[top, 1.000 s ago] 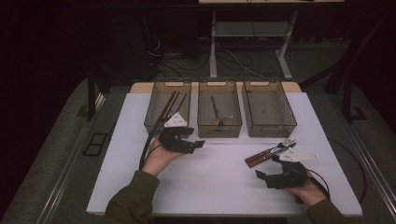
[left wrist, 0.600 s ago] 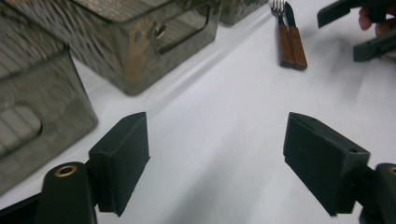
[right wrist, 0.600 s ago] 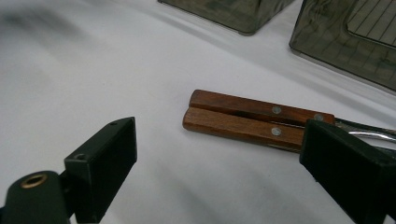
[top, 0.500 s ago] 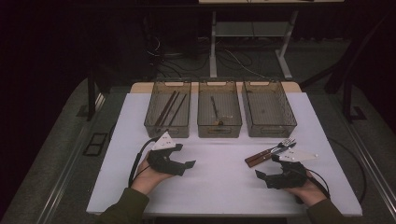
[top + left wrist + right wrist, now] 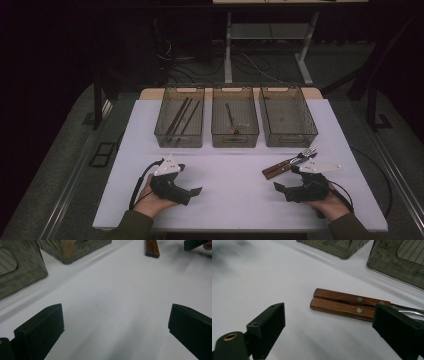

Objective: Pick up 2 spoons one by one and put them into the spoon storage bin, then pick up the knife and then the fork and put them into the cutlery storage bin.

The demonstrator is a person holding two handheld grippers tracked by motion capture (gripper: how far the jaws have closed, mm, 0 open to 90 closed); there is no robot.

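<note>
My left gripper [image 5: 195, 190] rests low over the bare white table [image 5: 235, 175], its jaws having just been opening to their widest with nothing between them, since that side is free for now. My right gripper [image 5: 280, 187] also stands wide and empty, aimed at the two wooden-handled forks [image 5: 348, 304] just ahead, side by side, ready for picking. Beyond wait three sorting bins: the left bin [image 5: 180, 142] with chopsticks, the middle bin [image 5: 235, 141] and the right bin [image 5: 290, 141].
</note>
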